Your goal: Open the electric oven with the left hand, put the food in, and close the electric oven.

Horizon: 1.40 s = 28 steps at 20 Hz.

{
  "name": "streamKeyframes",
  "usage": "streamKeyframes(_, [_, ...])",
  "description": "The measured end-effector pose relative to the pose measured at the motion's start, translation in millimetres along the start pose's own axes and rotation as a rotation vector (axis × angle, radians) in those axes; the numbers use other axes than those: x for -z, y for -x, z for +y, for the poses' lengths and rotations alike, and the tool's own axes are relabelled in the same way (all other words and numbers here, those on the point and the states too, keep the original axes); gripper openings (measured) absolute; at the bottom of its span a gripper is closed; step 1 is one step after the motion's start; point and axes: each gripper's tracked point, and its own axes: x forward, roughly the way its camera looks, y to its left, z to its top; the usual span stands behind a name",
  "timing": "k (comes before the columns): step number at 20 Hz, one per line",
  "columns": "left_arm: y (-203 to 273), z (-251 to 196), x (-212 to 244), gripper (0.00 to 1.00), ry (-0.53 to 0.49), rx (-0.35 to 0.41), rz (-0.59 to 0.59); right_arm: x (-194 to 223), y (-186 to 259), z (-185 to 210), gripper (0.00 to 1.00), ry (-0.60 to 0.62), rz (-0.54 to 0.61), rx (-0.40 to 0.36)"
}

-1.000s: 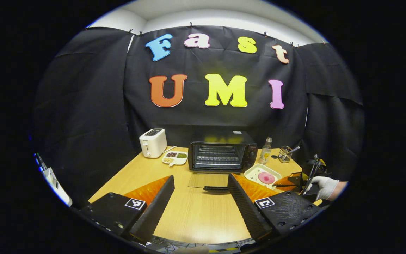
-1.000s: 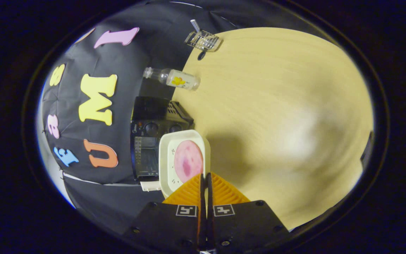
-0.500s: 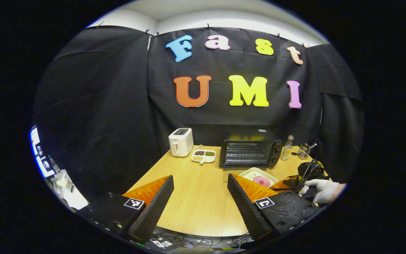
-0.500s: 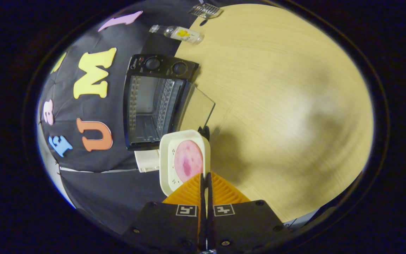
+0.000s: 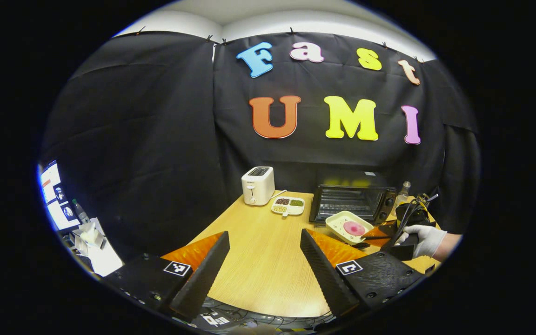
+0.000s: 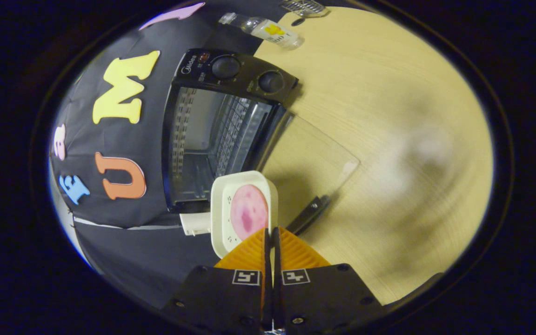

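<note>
The right gripper (image 6: 270,232) is clenched on the near rim of the white tray (image 6: 221,211) with the pink food slice (image 6: 248,212), held just before the open electric oven (image 6: 212,135), above its lowered glass door (image 6: 312,160). The left gripper (image 5: 264,253) is released, holding nothing, over the wooden table (image 5: 258,260).

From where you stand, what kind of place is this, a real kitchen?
Probably not: it looks like a staged recording booth. A black cloth wall backs one wooden table set with a toaster, an open electric oven and a tray of food.
</note>
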Motion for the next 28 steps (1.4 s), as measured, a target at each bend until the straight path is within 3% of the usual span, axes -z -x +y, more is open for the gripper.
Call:
streamKeyframes(5, [-24, -6, 5, 0.98, 0.016, -0.060, 0.039, -60, -43, 30, 0.04, 0.060, -0.070, -0.030])
streamKeyframes(11, [-40, -9, -3, 0.98, 0.047, -0.135, 0.055, -100, -87, 46, 0.04, 0.038, -0.122, -0.028])
streamKeyframes(17, [-41, -3, -2, 0.97, 0.037, -0.201, 0.073, -116, -102, 56, 0.05, 0.065, -0.161, -0.078])
streamKeyframes(21, [-35, -4, -1, 0.97, 0.047, -0.209, 0.070, -116, -96, 65, 0.13, 0.048, -0.154, -0.143])
streamKeyframes(22, [-31, -3, -1, 0.97, 0.042, -0.207, 0.066, -113, -85, 65, 0.05, 0.053, -0.155, -0.150])
streamKeyframes(23, [-26, -3, -1, 0.97, 0.037, -0.205, 0.061, -112, -81, 65, 0.16, 0.065, -0.158, -0.157])
streamKeyframes(28, [3, -7, 5, 0.97, 0.044, -0.172, 0.036, -105, -37, 60, 0.35, 0.102, -0.163, -0.178])
